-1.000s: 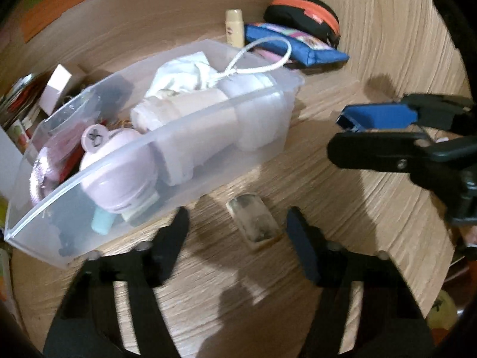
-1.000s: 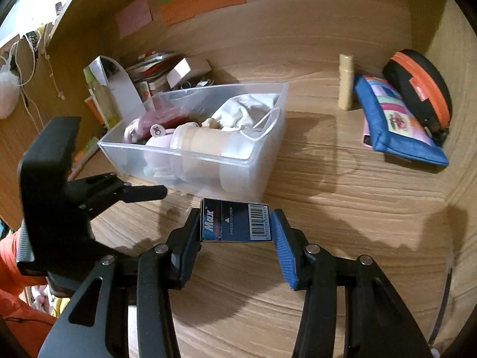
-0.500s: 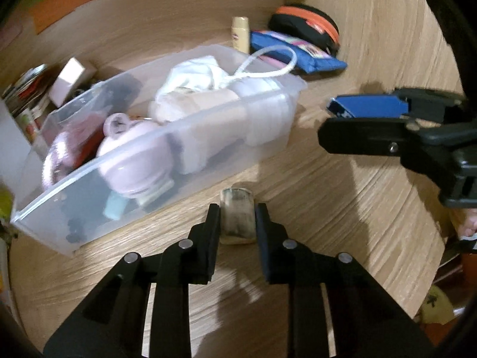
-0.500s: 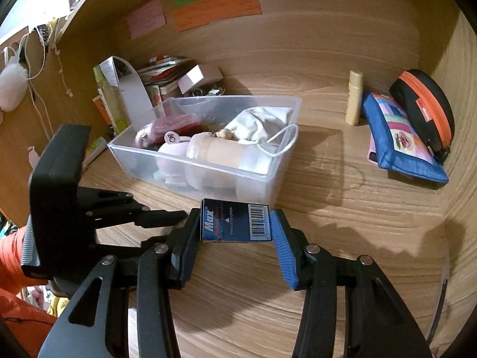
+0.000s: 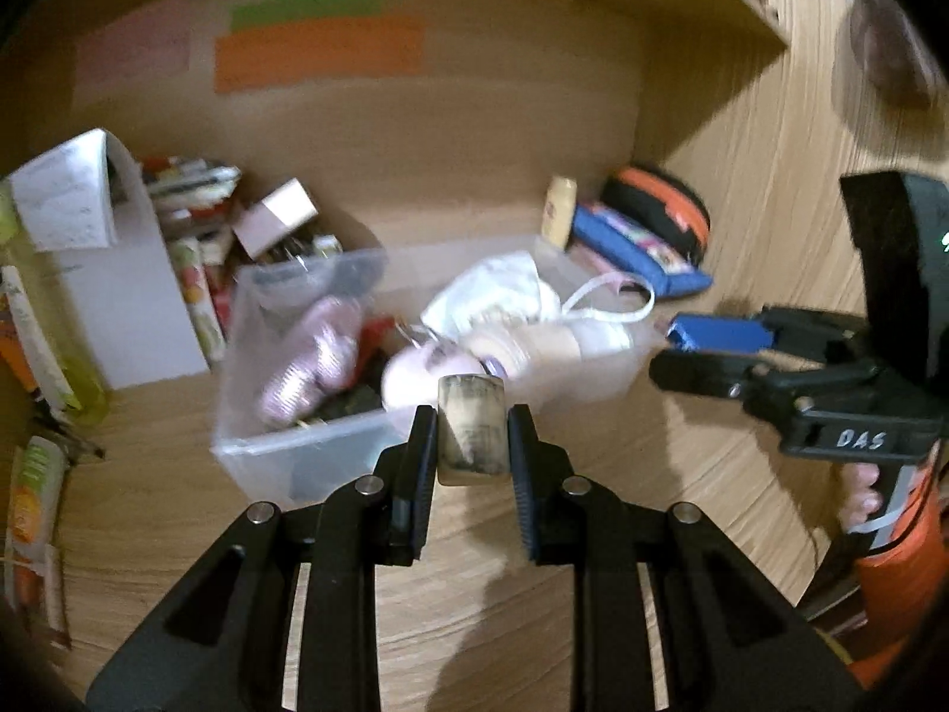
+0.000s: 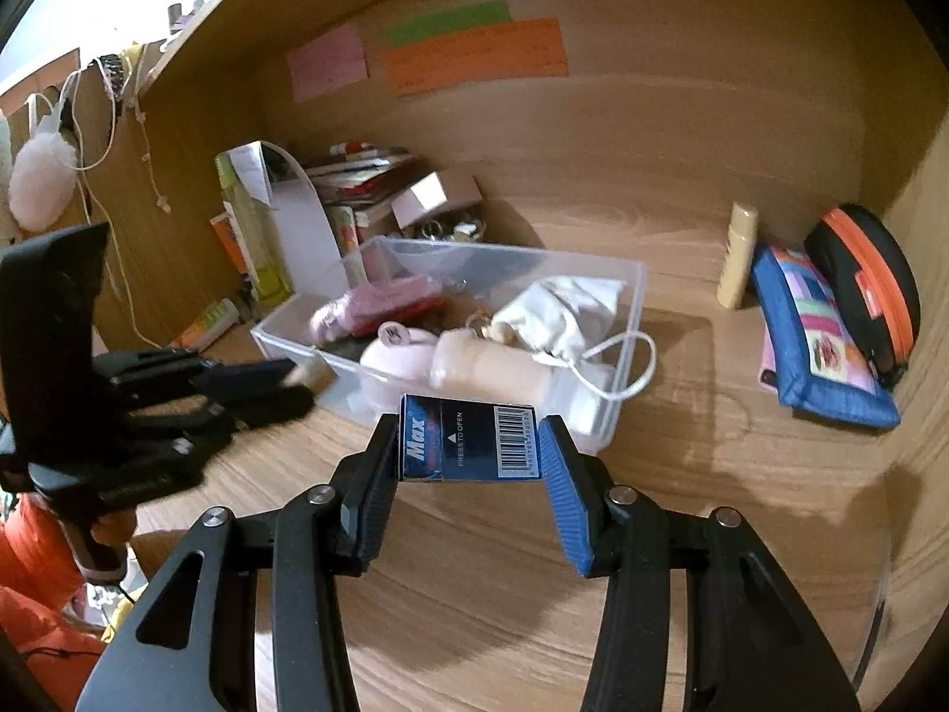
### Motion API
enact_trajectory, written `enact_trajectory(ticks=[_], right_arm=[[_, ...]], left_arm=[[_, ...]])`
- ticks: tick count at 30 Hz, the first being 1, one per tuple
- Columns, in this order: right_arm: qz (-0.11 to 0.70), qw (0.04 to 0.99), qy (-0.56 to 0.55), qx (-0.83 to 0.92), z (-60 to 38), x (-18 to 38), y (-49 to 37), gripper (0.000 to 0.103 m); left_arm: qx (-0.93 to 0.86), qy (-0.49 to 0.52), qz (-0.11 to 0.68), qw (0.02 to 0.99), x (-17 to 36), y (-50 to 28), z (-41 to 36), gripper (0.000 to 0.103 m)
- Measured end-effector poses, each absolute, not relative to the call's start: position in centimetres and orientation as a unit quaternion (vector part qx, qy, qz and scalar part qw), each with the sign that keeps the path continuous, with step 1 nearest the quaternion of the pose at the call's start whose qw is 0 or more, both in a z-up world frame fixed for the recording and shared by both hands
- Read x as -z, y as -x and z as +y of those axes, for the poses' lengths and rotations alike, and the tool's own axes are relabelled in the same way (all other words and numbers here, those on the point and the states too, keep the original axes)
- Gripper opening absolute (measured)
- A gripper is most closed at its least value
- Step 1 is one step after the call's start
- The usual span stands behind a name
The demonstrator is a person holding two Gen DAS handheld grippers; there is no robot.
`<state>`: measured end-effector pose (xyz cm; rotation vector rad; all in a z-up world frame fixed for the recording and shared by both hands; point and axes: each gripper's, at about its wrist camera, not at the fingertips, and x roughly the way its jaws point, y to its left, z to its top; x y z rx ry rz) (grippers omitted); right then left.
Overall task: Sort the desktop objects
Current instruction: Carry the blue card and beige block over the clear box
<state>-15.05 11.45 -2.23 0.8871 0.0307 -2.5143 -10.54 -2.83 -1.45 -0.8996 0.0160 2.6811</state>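
Observation:
My left gripper [image 5: 471,445] is shut on a small beige eraser [image 5: 473,438] and holds it above the desk, just in front of the clear plastic bin [image 5: 308,457]. My right gripper [image 6: 468,445] is shut on a dark blue Max staples box [image 6: 468,445] and holds it in front of the bin's near wall [image 6: 599,409]. The bin holds a white cloth pouch [image 6: 557,308], a beige bottle [image 6: 486,365] and pink items. The left gripper also shows in the right wrist view [image 6: 284,385], the right gripper in the left wrist view [image 5: 700,350].
A blue patchwork pouch [image 6: 818,344], a black and orange case [image 6: 866,279] and a beige tube [image 6: 735,255] lie at the back right. Books, a white stand [image 6: 302,219] and a small box [image 6: 433,196] crowd the back left. Sticky notes hang on the back wall.
My left gripper closed on the eraser that lay on the desk and lifted it up in front of the bin. The right gripper kept holding the staples box and rose slightly.

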Motion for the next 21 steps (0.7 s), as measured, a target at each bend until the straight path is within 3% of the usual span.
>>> enact_trajectory(ticks=[21], right_arm=[[0.026, 0.251, -0.341, 0.906, 7.2, 2.4, 20.1, 0.043]], left_arm=[[-0.947, 0.295, -0.019, 0.123, 1.3, 13.5, -7.6, 0.023]])
